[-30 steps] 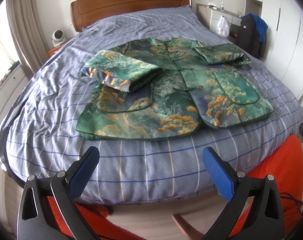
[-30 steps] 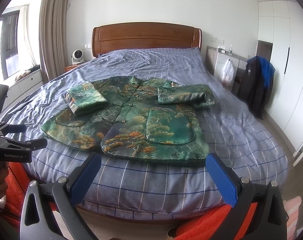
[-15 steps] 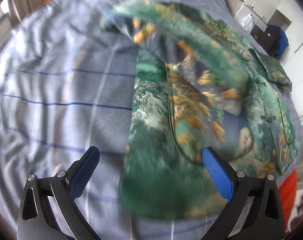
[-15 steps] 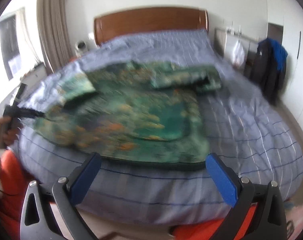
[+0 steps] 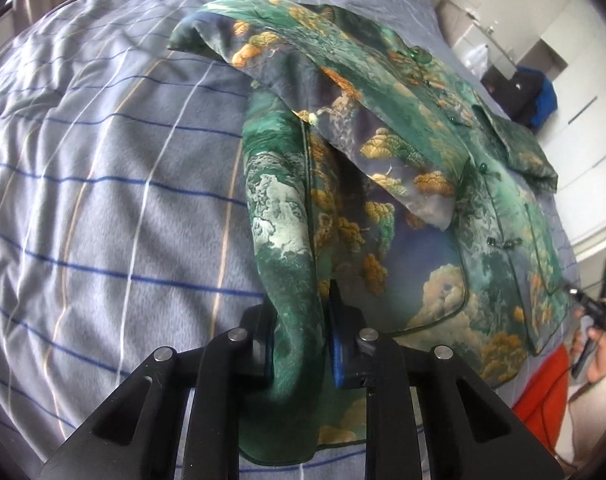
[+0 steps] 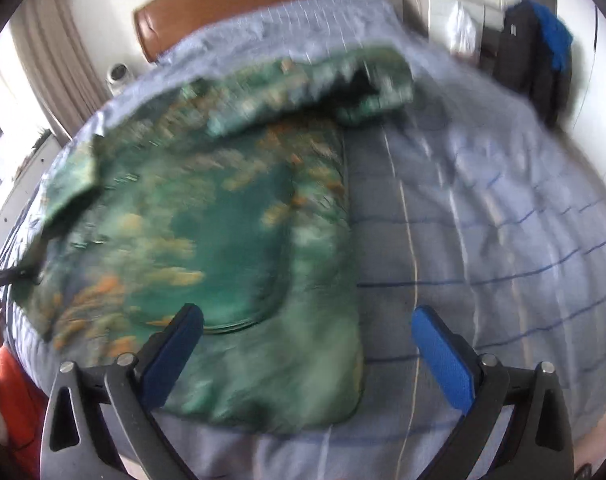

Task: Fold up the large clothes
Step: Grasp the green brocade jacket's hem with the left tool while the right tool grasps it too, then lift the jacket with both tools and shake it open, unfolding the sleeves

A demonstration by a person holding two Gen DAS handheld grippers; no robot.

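Left gripper (image 5: 301, 344) pinches the brocade jacket (image 5: 383, 208) hem corner at the bed's (image 5: 103, 200) foot edge; right gripper (image 6: 307, 354), spread, must clamp the opposite corner next

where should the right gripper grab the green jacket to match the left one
The jacket's near right hem corner, approached from the foot of the bed. That corner lies flat at the bed's edge with its hem exposed, just ahead of the open right gripper. The left gripper already pinches the opposite hem corner.
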